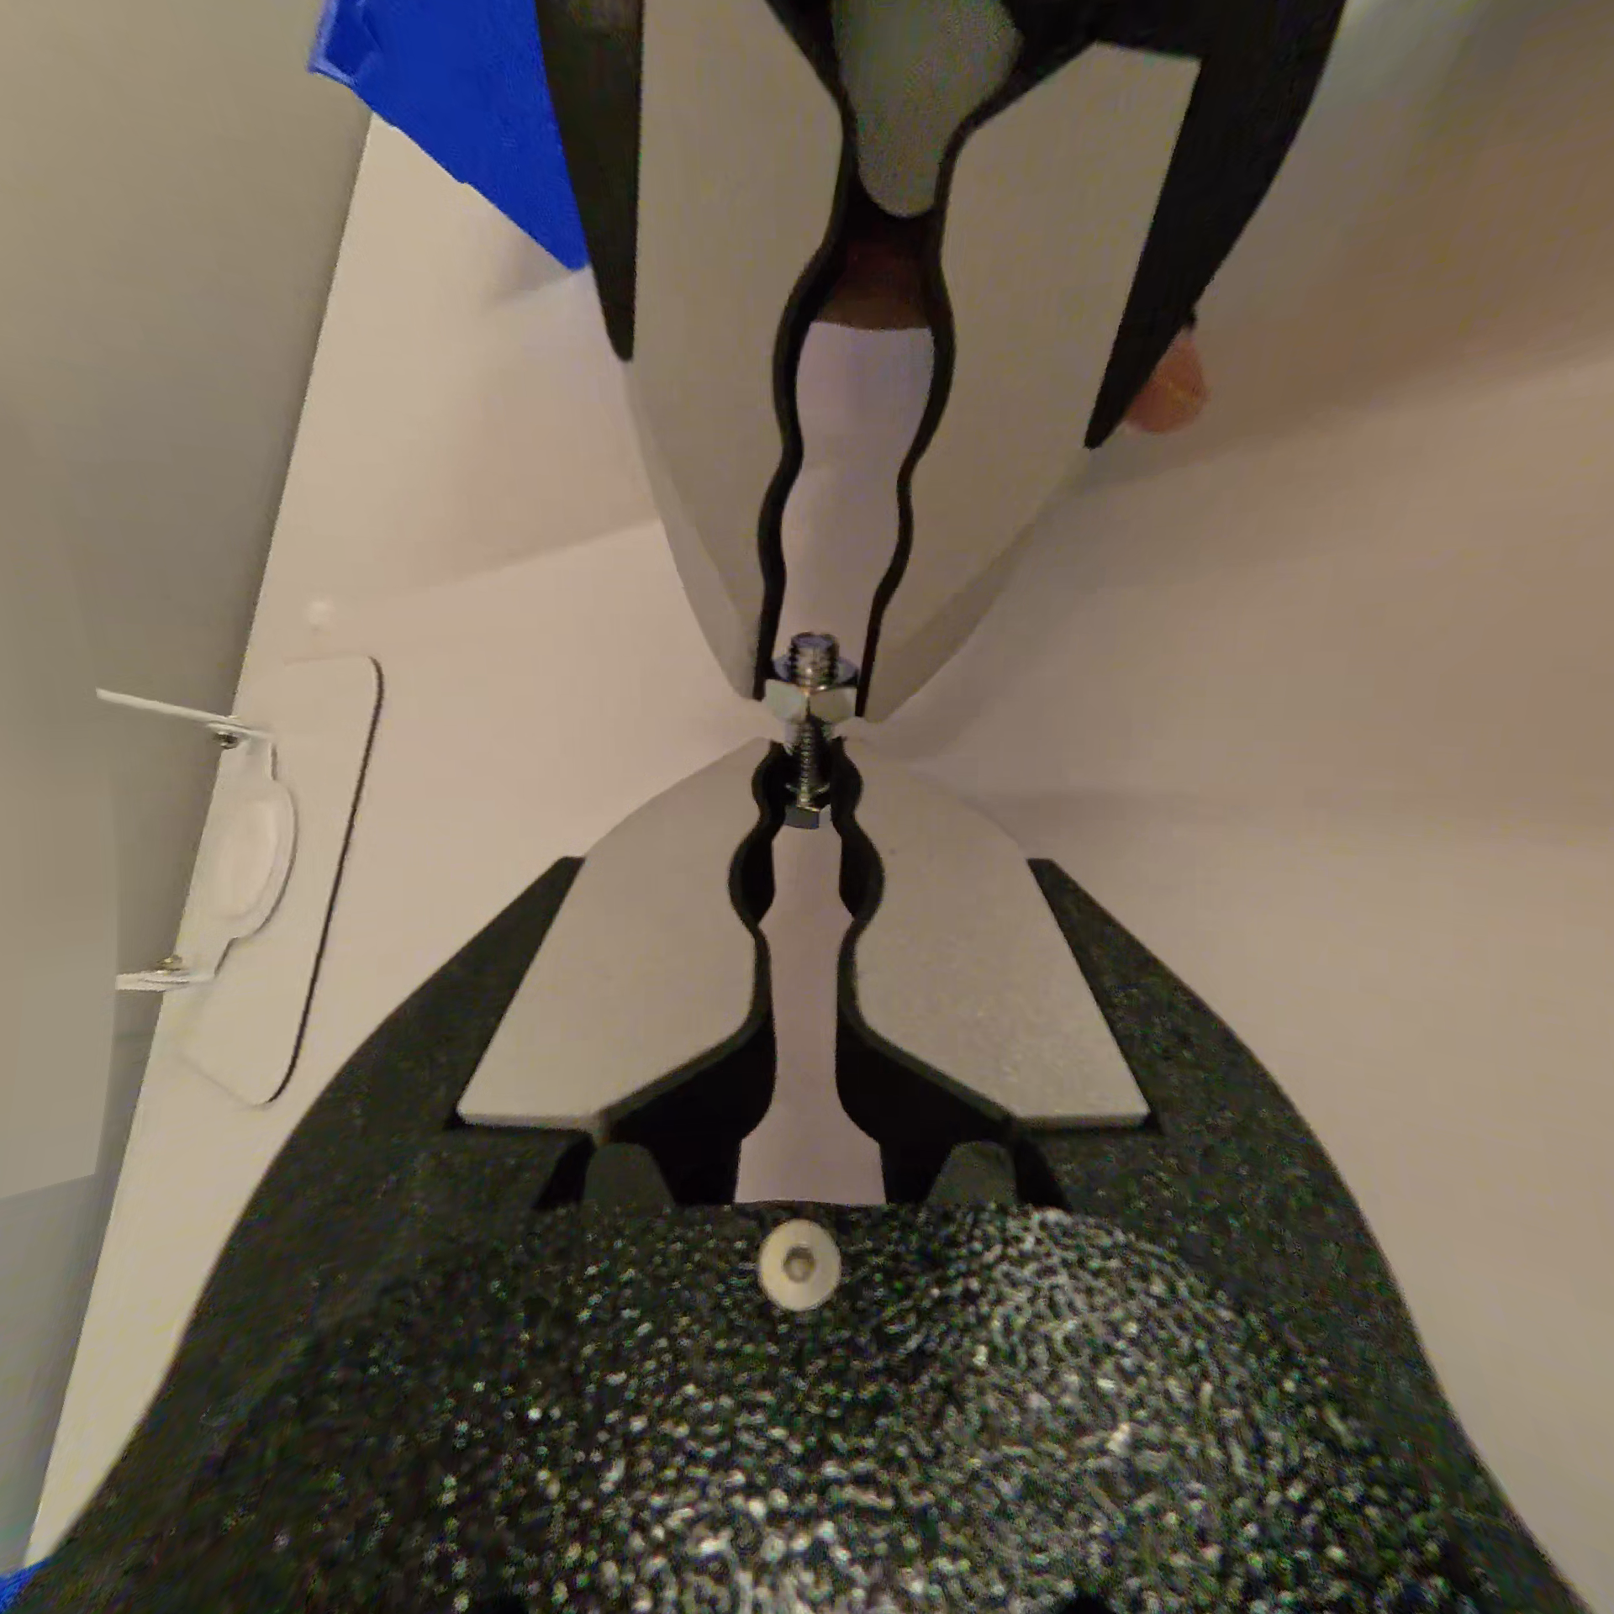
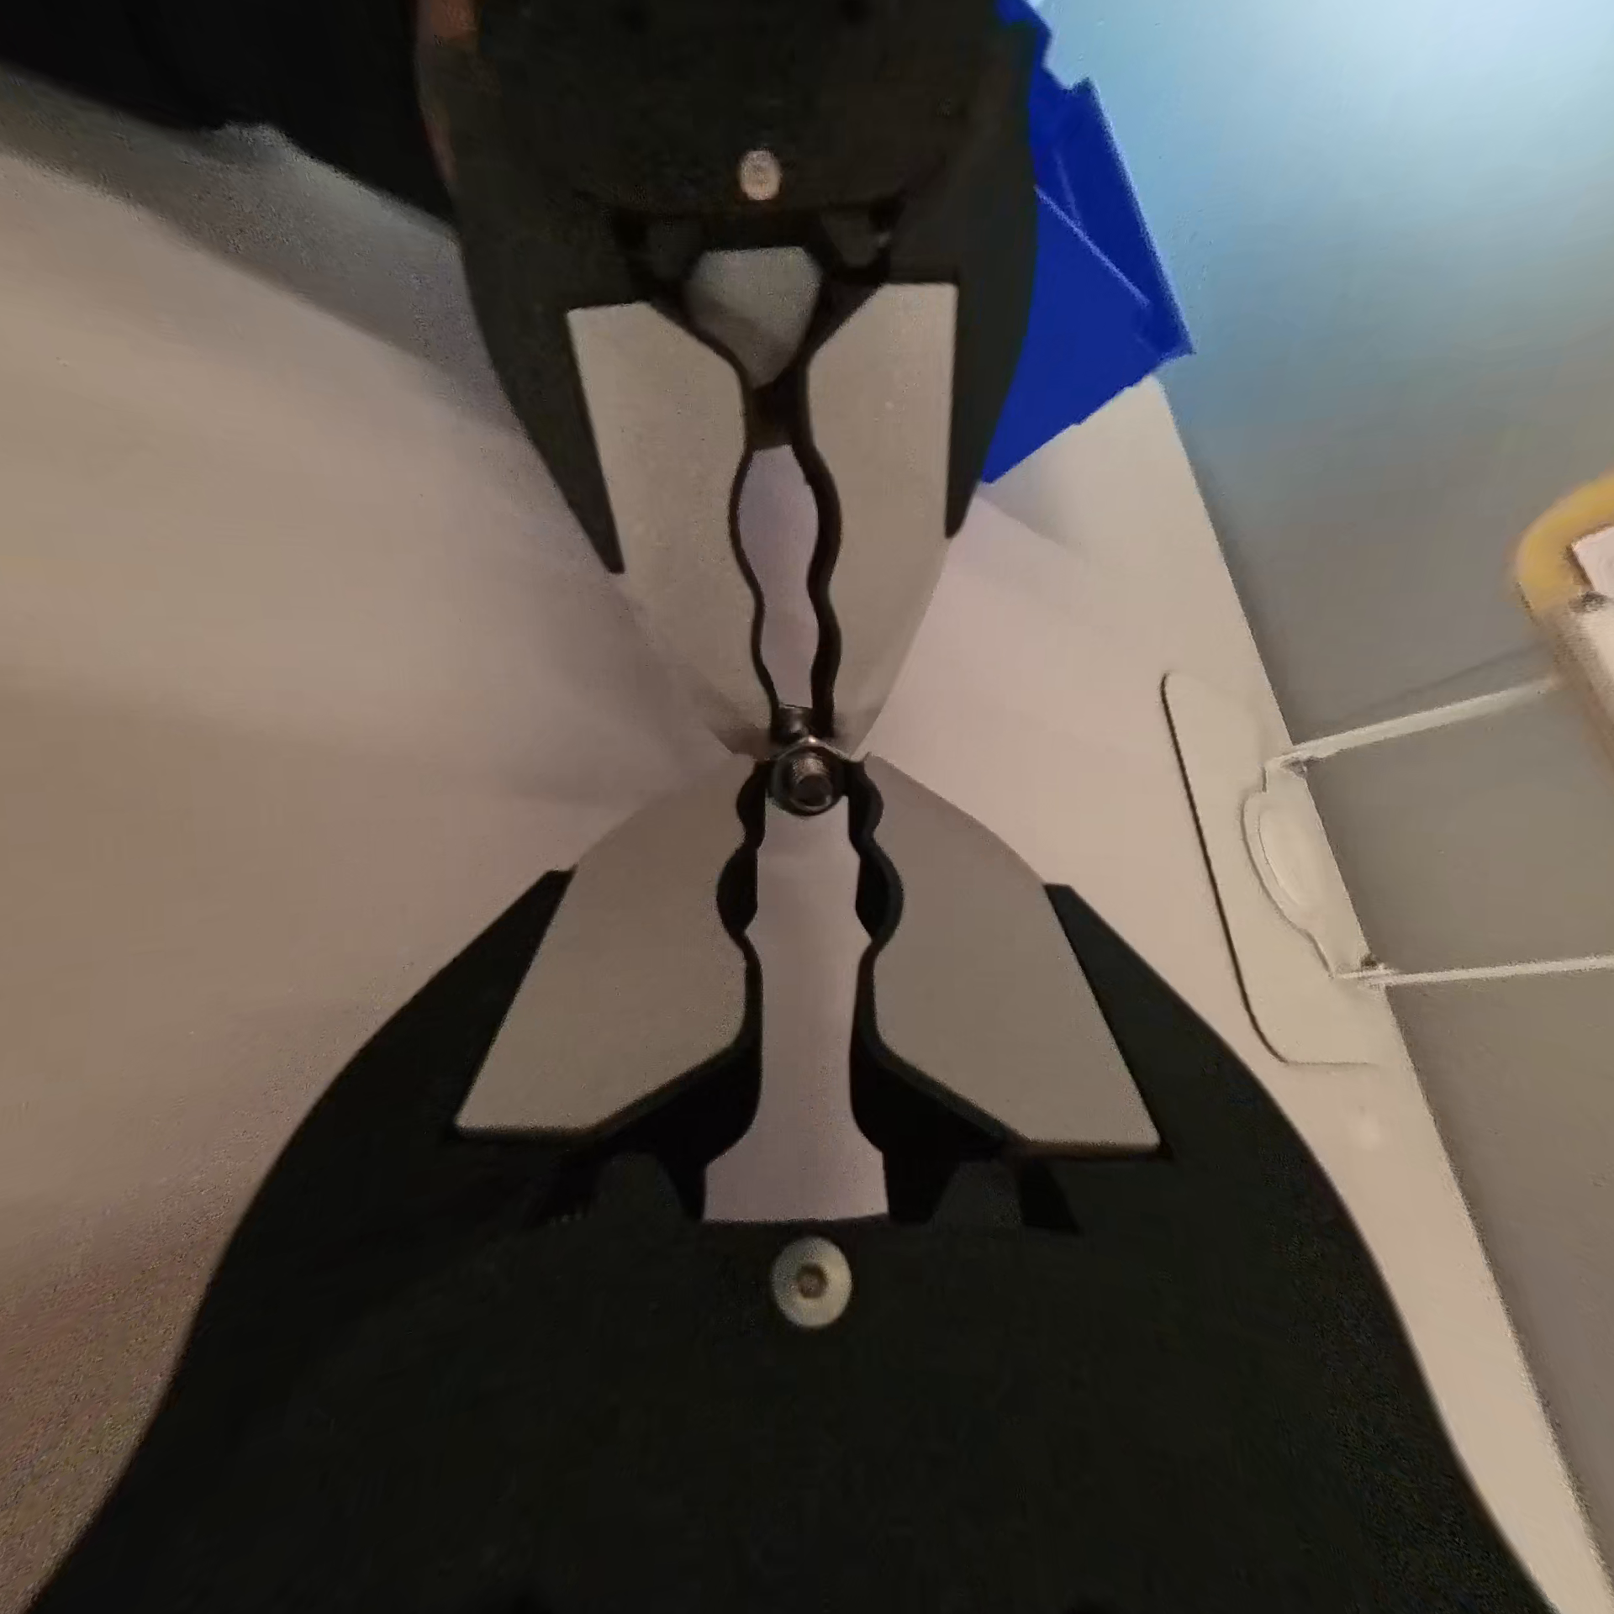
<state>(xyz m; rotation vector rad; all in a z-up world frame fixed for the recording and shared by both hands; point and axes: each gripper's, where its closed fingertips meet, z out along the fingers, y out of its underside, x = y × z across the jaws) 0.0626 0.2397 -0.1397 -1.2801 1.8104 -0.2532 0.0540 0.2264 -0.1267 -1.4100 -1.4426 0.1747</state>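
Note:
My two grippers meet tip to tip above a white table (image 1: 1223,786). My left gripper (image 1: 805,773) is shut on a small silver bolt (image 1: 803,758); its head sits between the fingers and its threaded shaft points away. A silver hex nut (image 1: 808,697) sits on the shaft near the bolt's far end. My right gripper (image 1: 814,699) comes from the top of this view with its tips against the nut's sides. In the right wrist view my right gripper (image 2: 808,786) is shut on the nut (image 2: 808,780), with the bolt's end facing the camera. The left gripper (image 2: 796,723) is just beyond it.
A blue bin (image 1: 472,113) stands at the table's far side and also shows in the right wrist view (image 2: 1083,288). A flat white plate with a clear bracket (image 1: 288,873) lies at the table's edge (image 2: 1258,873). A yellow-rimmed object (image 2: 1563,541) lies beyond the edge. A person's fingertip (image 1: 1170,393) rests on the right gripper. The grippers are tip to tip, or close to it.

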